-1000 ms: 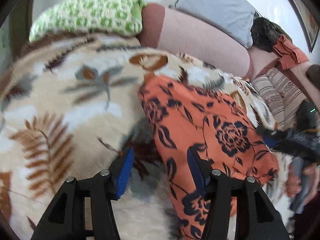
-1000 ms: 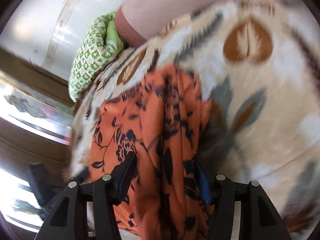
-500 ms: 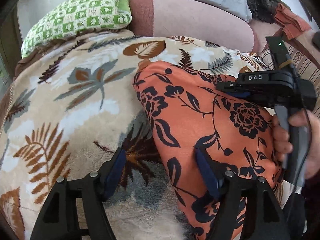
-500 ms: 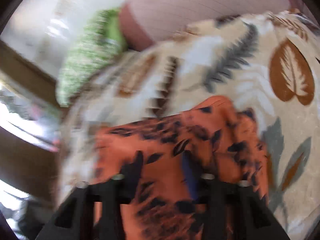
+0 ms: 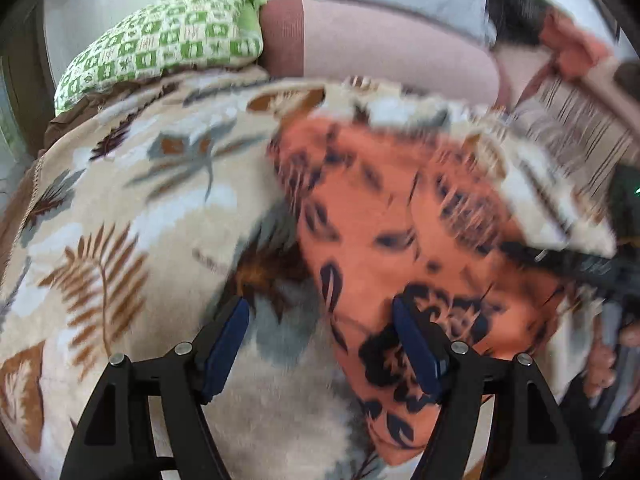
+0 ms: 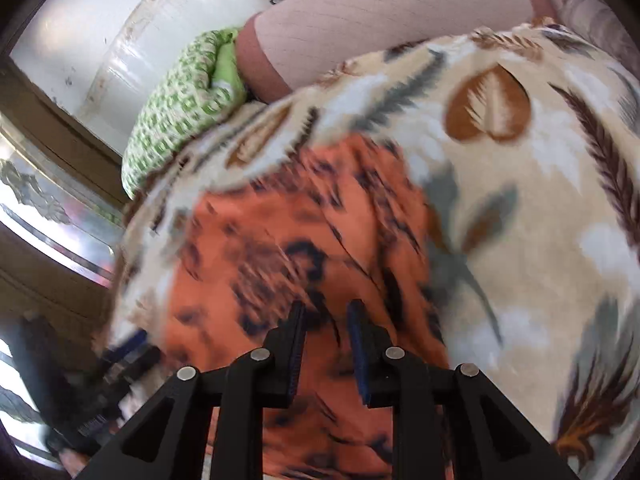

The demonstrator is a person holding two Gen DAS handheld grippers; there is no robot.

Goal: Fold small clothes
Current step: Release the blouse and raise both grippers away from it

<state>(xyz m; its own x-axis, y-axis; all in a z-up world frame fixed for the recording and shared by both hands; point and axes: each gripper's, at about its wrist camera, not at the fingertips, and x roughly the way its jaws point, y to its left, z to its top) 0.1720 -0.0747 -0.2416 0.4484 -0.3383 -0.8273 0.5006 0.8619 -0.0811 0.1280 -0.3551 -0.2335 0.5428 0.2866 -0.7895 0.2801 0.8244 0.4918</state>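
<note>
- Clearly soft and light, the orange floral garment (image 5: 400, 216) lies on the leaf-patterned blanket (image 5: 120, 208) of a bed or sofa, below the green checked pillow (image 5: 168, 40); it looks thin and limp, so it should drape and crease easily and slide little on the fuzzy blanket.
- The left tool (image 5: 320, 336) is spread wide, 1 pad over the blanket and 1 over the garment's near edge; nothing is pinched.
- The right tool (image 6: 326, 340) has its jaws drawn close together over the cloth; blur hides whether a fold sits between the pads, so a grip cannot be confirmed.
- Best hold, judging by its lie: a corner or hem edge, taken by each of the 2 tools, since pinching mid-panel would only bunch the fabric.
</note>
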